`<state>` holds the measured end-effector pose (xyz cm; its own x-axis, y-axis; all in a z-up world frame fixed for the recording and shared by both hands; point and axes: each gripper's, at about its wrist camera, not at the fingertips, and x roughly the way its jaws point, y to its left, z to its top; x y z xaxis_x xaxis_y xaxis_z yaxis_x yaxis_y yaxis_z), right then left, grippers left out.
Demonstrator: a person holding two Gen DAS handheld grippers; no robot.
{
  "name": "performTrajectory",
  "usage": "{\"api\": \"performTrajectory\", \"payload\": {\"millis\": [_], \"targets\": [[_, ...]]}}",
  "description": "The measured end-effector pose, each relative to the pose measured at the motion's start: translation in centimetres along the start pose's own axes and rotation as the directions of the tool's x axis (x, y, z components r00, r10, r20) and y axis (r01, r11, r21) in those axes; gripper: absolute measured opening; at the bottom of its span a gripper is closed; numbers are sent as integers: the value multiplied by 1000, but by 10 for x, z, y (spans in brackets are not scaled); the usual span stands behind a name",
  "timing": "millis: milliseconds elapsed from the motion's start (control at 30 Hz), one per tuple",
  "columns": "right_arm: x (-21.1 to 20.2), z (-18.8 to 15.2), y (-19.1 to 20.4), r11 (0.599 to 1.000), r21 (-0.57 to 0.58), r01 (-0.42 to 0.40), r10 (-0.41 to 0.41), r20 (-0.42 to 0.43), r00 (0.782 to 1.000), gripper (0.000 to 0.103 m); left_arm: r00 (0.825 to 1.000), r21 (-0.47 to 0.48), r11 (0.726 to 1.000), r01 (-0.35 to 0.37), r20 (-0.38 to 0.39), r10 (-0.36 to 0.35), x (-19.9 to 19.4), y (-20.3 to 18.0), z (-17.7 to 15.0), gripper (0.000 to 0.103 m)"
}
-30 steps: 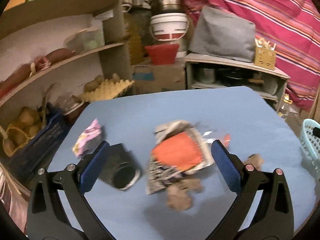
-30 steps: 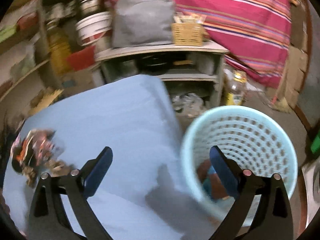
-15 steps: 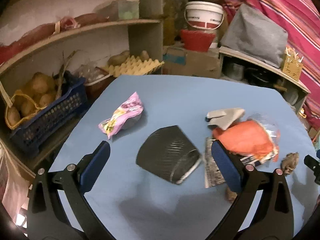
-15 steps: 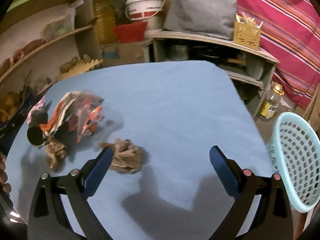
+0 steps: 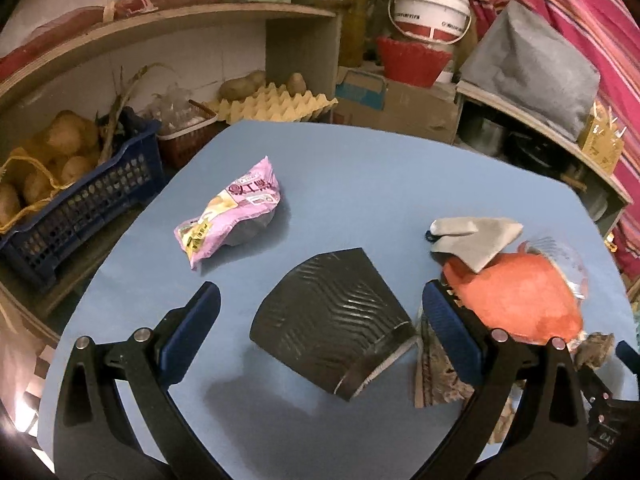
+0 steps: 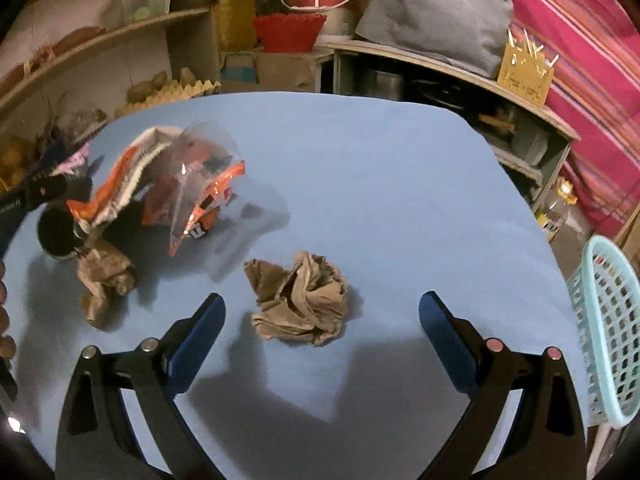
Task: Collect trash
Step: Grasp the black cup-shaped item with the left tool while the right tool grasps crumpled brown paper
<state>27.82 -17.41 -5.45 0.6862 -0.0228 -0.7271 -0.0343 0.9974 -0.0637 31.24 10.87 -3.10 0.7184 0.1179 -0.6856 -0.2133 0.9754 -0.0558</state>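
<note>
Since half a second ago, both grippers have closed in on the trash. Left gripper (image 5: 320,316): fingers wide, empty, straddling a black cup (image 5: 332,328) lying on its side on the blue table (image 5: 360,168). Pink wrapper (image 5: 228,212) beyond-left; orange bag (image 5: 516,300) touching the right finger. Right gripper (image 6: 320,320): fingers wide, empty, crumpled brown paper (image 6: 300,300) between them. Basket (image 6: 608,328) at the right table edge.

One black cup (image 5: 332,324), one pink bag (image 5: 228,212), two brown paper balls (image 6: 300,296), one blue basket (image 6: 608,328), two claws (image 5: 320,328).
</note>
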Motion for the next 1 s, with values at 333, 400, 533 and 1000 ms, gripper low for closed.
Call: {"api": "performTrajectory", "payload": {"millis": [333, 400, 533, 1000], "targets": [[5, 4, 3, 999, -29, -16, 16, -7, 1000, 82, 996, -113, 993, 33, -79, -42, 29, 11, -4, 98], [6, 3, 6, 999, -44, -21, 20, -18, 1000, 79, 995, -120, 992, 38, -82, -48, 30, 10, -6, 98], [7, 2, 8, 998, -53, -33, 32, -25, 999, 66, 995, -92, 995, 41, -84, -49, 30, 4, -7, 96], [4, 2, 8, 998, -45, -51, 51, -10, 999, 47, 992, -69, 994, 84, -91, -90, 30, 4, -6, 92]]}}
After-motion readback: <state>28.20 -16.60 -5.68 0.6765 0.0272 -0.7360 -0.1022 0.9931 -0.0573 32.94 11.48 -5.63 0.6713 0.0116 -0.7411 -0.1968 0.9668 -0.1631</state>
